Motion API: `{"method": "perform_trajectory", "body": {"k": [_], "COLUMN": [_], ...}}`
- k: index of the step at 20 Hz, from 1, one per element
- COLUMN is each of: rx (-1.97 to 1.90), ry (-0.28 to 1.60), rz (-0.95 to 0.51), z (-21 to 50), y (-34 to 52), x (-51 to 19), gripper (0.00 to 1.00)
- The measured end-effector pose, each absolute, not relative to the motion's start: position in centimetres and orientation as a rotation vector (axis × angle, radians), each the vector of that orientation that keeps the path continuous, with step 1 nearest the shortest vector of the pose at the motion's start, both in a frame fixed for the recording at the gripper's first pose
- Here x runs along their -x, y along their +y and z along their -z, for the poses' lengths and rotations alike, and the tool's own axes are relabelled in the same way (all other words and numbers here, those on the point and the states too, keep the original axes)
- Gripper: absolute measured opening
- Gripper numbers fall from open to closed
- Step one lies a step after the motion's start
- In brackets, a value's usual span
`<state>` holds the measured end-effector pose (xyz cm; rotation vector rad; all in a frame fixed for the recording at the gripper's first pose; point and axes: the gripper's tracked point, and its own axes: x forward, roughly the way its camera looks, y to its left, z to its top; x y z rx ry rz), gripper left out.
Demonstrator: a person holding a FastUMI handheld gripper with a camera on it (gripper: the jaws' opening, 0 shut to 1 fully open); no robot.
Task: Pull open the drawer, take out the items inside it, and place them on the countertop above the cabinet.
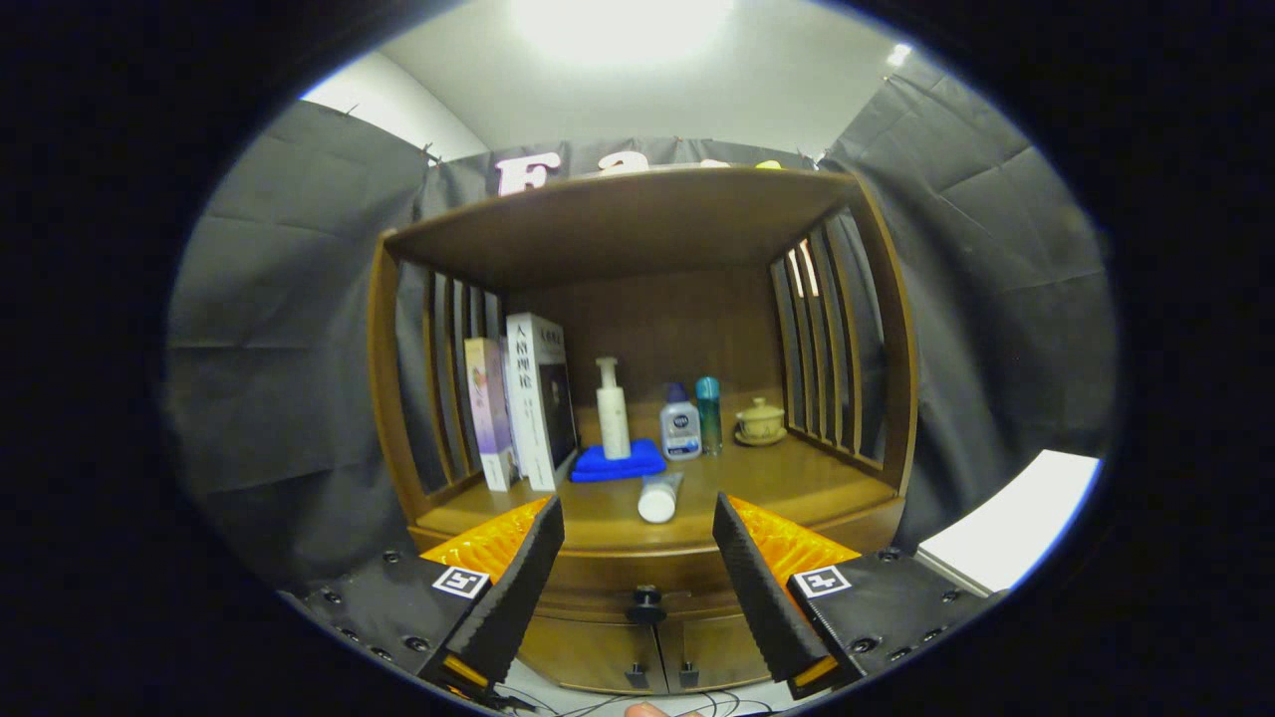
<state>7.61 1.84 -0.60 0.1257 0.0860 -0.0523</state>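
A brown wooden cabinet [637, 558] stands ahead, with a countertop [777, 483] under a slatted shelf frame. Its drawer [598, 597] sits shut below the countertop, with a dark round knob [646, 600] showing between my fingers. My gripper [637, 528] is open, nothing between its fingers, held a short way in front of the drawer. On the countertop a white tube [659, 496] lies on its side near the front edge.
On the countertop stand several books [523, 403] at the left, a white pump bottle [612, 410] on a blue cloth [618, 463], a small clear bottle [680, 422], a teal bottle [708, 414] and a lidded ceramic cup [760, 421]. Two lower doors [657, 662] sit under the drawer. A white surface [1016, 518] lies at the right.
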Motion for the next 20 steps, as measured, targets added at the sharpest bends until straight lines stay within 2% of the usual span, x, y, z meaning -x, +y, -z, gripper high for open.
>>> {"method": "perform_trajectory", "body": {"k": [9,15,20], "rx": [-0.052,-0.075,-0.094], "ry": [-0.021,0.017,0.034], "rz": [-0.016,0.036,0.026], "z": [-12.4,-11.9,-10.6], "y": [3.7,1.1,0.9], "x": [-1.7,2.0,1.6], "gripper": [0.96,0.96,0.95]}}
